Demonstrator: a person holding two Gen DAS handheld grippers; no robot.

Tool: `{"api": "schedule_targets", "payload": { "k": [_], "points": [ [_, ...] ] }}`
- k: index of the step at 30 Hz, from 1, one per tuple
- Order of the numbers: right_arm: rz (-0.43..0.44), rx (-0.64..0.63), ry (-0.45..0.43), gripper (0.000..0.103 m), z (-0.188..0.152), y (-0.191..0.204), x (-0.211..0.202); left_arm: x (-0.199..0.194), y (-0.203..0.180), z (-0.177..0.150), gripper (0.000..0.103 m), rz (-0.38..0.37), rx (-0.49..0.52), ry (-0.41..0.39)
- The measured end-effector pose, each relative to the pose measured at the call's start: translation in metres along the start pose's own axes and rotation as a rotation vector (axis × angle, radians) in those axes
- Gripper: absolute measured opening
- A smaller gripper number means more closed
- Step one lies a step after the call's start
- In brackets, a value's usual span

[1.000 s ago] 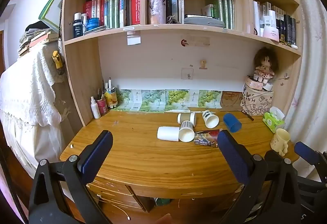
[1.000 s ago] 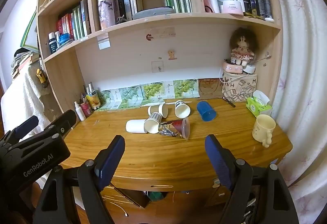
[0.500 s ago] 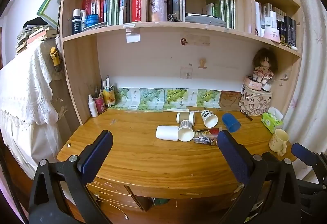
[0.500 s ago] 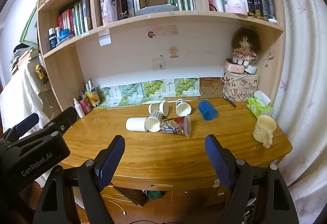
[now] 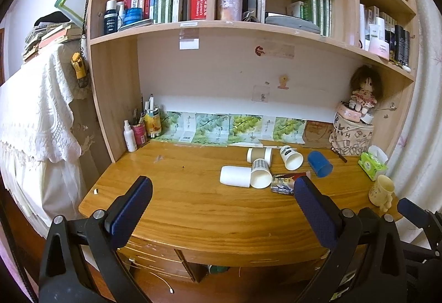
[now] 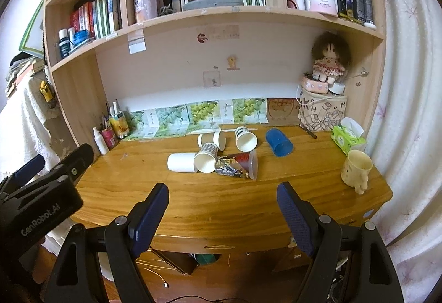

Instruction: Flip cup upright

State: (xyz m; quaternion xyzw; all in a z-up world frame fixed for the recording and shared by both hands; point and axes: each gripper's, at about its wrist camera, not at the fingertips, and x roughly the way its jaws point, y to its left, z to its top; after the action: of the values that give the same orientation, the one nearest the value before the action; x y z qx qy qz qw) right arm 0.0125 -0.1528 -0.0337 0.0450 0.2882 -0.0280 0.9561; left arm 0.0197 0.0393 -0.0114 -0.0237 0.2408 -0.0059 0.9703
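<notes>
Six cups on their sides, clustered mid-desk, blue cup rightmost

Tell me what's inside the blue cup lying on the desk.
The blue cup lies on its side, mouth toward the camera. Its visible interior looks empty: only blue wall shows. The deepest part near the base is in shadow, so I cannot rule out something small there.

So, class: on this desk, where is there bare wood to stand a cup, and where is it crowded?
Bare wood runs along the desk's front edge, before the white cup, and across the left half toward the bottles. A smaller patch lies between the blue cup and the yellow mug. The middle back, where the tipped cups cluster, is crowded.
</notes>
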Motion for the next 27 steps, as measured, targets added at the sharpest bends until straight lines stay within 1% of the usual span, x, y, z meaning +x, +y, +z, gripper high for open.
{"api": "schedule_targets", "payload": {
  "k": [11, 19, 27],
  "points": [
    [-0.025, 0.010, 0.049, 0.081, -0.003, 0.019, 0.014, 0.014, 0.021, -0.002, 0.102, -0.012, 0.009, 0.049],
    [-0.048, 0.023, 0.078, 0.081, -0.002, 0.027, 0.021, 0.026, 0.028, 0.000, 0.102, -0.026, 0.000, 0.087],
    [-0.057, -0.017, 0.105, 0.081, 0.000, 0.037, 0.030, 0.035, 0.030, 0.001, 0.102, -0.028, -0.015, 0.110]
  ]
}}
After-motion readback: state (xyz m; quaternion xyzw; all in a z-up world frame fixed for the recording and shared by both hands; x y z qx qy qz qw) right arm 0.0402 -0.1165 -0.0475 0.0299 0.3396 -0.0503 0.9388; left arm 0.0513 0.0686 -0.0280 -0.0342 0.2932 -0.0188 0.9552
